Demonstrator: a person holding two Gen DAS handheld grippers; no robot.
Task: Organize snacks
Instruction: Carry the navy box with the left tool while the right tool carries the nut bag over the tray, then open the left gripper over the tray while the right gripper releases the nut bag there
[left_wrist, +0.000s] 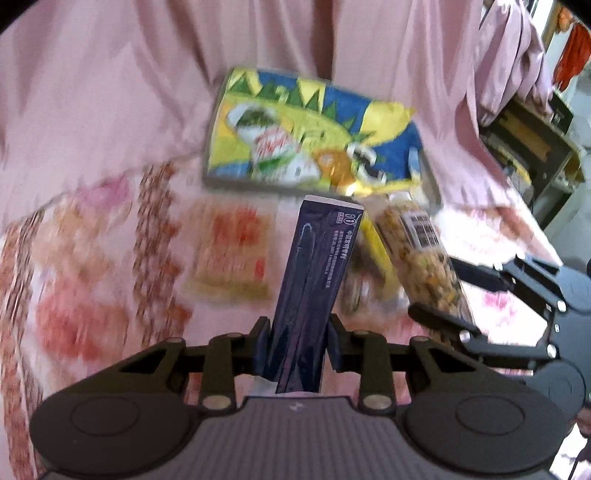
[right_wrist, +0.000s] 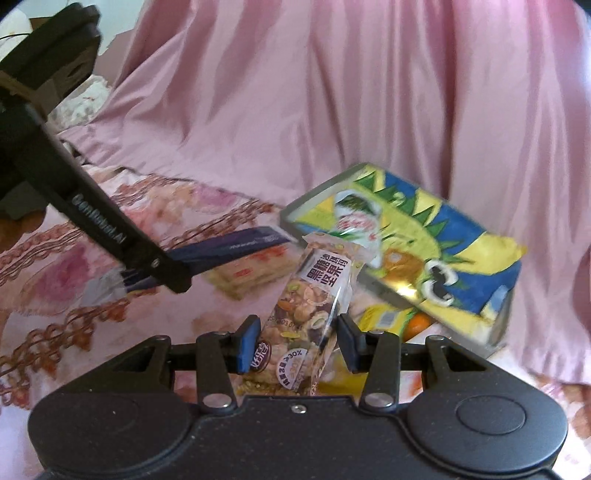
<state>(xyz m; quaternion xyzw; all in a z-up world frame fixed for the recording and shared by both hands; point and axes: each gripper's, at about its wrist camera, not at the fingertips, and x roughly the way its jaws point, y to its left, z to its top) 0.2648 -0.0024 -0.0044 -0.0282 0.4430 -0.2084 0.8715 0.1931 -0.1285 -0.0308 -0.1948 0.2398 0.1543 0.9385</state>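
Jaws of the left gripper (left_wrist: 297, 345) are clamped on a dark blue sachet (left_wrist: 314, 291), those of the right gripper (right_wrist: 295, 341) on a nut bar (right_wrist: 308, 317), whose slick wrappers could be slipped beyond both toward the tray (right_wrist: 373, 288).

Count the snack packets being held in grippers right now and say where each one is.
2. The dark blue packet is clamped in the left gripper. The clear nut bar is clamped in the right gripper. Other snacks lie loose on the cloth; some may be hidden.
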